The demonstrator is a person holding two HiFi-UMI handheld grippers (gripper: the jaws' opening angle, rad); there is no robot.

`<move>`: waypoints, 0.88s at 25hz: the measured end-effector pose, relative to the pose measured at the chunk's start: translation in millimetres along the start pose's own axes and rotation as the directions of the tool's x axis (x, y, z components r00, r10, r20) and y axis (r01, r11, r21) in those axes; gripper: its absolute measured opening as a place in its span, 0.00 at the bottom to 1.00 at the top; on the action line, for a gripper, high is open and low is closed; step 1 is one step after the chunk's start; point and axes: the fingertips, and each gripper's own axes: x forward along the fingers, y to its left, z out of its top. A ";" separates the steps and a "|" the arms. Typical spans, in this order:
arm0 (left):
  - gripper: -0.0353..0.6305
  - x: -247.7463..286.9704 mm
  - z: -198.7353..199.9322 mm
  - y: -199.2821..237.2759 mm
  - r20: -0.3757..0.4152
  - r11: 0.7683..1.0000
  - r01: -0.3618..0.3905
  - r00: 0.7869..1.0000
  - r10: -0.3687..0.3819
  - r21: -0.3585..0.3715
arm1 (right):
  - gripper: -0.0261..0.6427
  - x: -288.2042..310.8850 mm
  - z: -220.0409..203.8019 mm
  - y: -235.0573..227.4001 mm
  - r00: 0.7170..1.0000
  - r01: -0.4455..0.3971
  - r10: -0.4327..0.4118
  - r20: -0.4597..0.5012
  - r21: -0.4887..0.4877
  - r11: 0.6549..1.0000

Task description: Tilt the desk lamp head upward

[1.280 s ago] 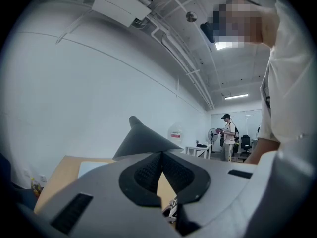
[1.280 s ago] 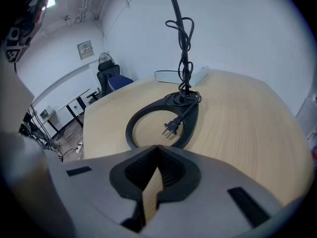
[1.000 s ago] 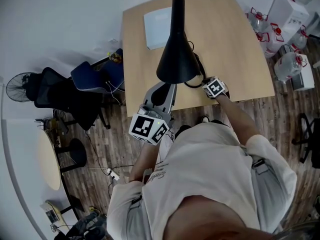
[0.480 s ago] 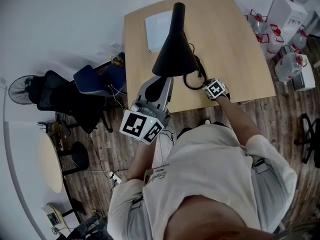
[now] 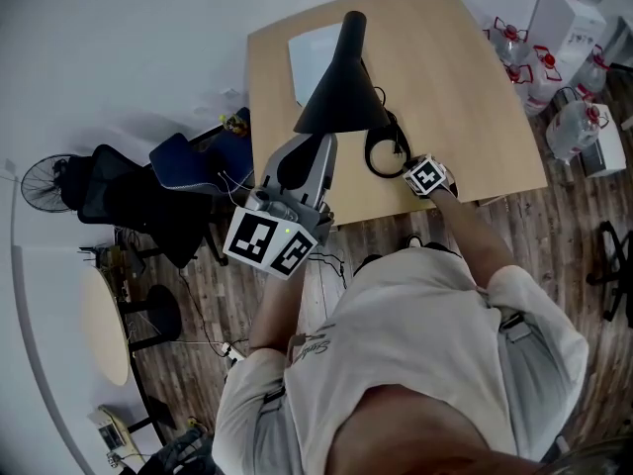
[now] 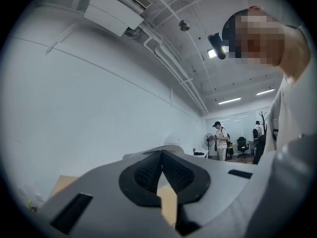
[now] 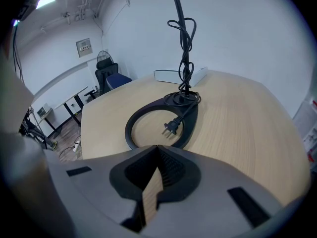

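Left gripper (image 6: 161,155) of mine points up at the ceiling, its jaws pressed together at the tips with nothing between them; only a slit of tan table shows lower down, between the pads. From the head view its nose sits right under the near rim of the black lamp head (image 5: 336,92), though I cannot tell whether it touches. The lamp head hangs over the near half of the table (image 5: 465,77), its wide mouth towards me and its narrow neck running away towards the far edge.

My right gripper (image 7: 158,150) is low over the table with its jaws closed too and nothing held. Its tip is at the near edge of the lamp's ring base (image 7: 190,123), and I cannot tell whether it presses on it. A plug (image 7: 171,128) lies inside the ring, and the cord (image 7: 184,48) climbs the stem in a loose tangle. Behind the stem a flat white pad (image 7: 178,76) lies on the table.

Left of the table stands a blue chair (image 5: 188,161). Far across the room, in the left gripper view, a person in a cap (image 6: 220,140) stands.
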 end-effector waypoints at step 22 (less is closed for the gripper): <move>0.08 17.0 24.6 -0.6 0.035 0.998 0.036 0.999 -0.037 0.046 | 0.03 2.1 1.6 2.7 1.000 -0.010 0.010 -0.001 -0.012 1.000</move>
